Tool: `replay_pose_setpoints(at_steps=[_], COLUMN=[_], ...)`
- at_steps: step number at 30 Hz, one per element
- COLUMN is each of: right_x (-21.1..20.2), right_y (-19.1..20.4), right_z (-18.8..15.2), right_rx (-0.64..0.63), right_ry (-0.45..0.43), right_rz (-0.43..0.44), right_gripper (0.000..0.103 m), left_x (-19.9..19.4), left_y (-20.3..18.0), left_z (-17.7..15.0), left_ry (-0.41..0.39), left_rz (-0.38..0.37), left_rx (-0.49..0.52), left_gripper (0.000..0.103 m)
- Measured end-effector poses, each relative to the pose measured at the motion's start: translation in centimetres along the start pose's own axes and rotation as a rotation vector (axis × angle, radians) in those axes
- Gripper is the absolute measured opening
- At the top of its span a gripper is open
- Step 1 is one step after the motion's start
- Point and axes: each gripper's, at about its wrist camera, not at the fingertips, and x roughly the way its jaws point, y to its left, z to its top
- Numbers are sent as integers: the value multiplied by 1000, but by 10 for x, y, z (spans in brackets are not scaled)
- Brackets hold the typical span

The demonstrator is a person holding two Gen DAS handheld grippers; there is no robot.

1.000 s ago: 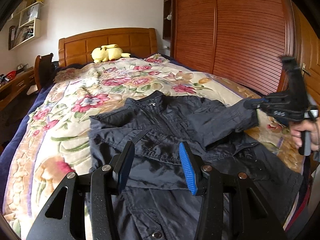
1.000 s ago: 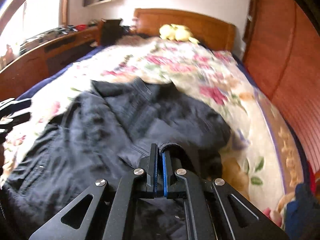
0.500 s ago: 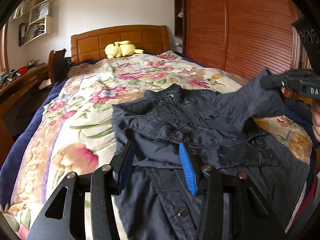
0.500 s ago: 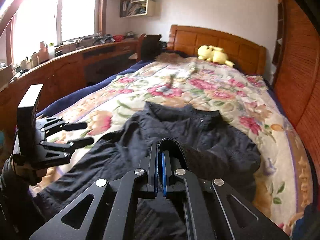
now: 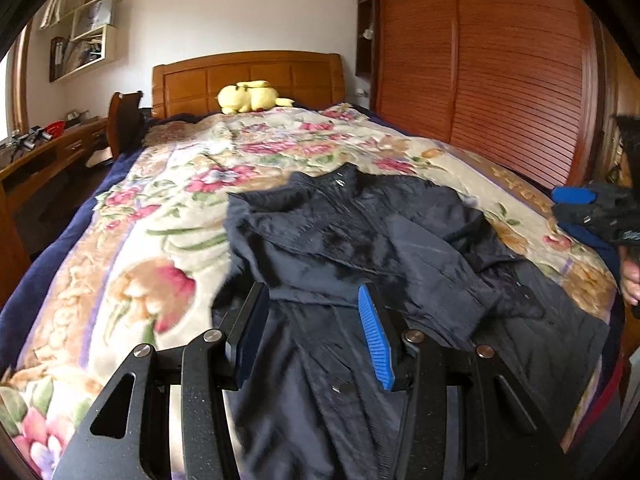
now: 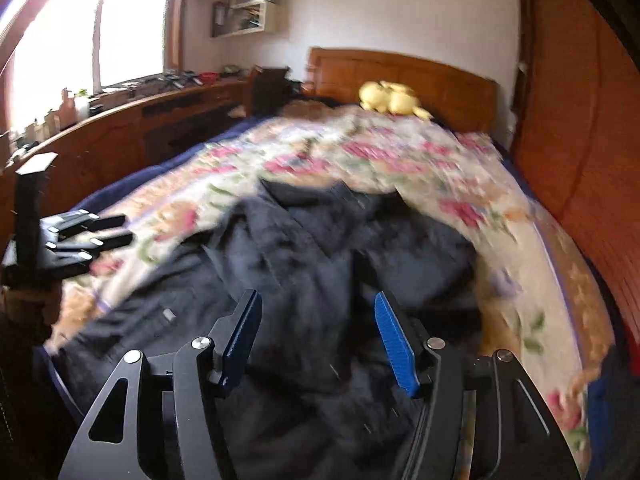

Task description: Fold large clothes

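Note:
A dark navy jacket (image 5: pixel 380 248) lies front up on the floral bedspread (image 5: pixel 132 280), collar toward the headboard. One sleeve (image 5: pixel 436 268) lies folded across its chest. My left gripper (image 5: pixel 312 328) hovers open over the jacket's lower left part, with nothing between its fingers. In the blurred right wrist view my right gripper (image 6: pixel 316 332) is above the jacket (image 6: pixel 320 248); its jaws are opening and no cloth is between them. The right gripper (image 5: pixel 592 208) also shows at the right edge of the left wrist view, off the jacket. The left gripper (image 6: pixel 88 236) shows at the left of the right wrist view.
A yellow plush toy (image 5: pixel 250 96) rests by the wooden headboard (image 5: pixel 248 72). A slatted wooden wardrobe (image 5: pixel 500 80) runs along the right of the bed. A wooden desk (image 6: pixel 120 128) with small items stands on the left, under a bright window.
My right gripper held the sleeve cuff, carried it over the jacket, then parted its jaws and let go. The sleeve now lies across the chest. Both grippers shifted sideways.

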Motion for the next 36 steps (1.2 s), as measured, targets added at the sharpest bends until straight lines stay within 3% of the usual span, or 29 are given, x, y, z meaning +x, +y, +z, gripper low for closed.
replay_pose_setpoints(at_steps=[5,11,17,21,26,36], right_x=[20,57,101,106,108,110], right_y=[-47,-85,-91,-86,-96,-109], right_z=[-60,-104,-118,-118,-131,-140], right_rx=[80,144,206,180,227,273], right_ry=[108,185,208,196,170,164], right_rz=[-70,-117,-77,-94,-37,14], right_gripper=[61,61,61,61,61,61], left_x=[-2,1,13,25,33,66], left_y=[-34,-76,-113,-140,-163,-178], left_z=[-13,-27,-35,-34,-32,-14], left_ry=[21,66,127,161,199,241], left_rz=[-35,-77,-106,-116,-113,-68], left_rx=[39,58,69,96,129,167], left_gripper=[48,48,48,48,48,48])
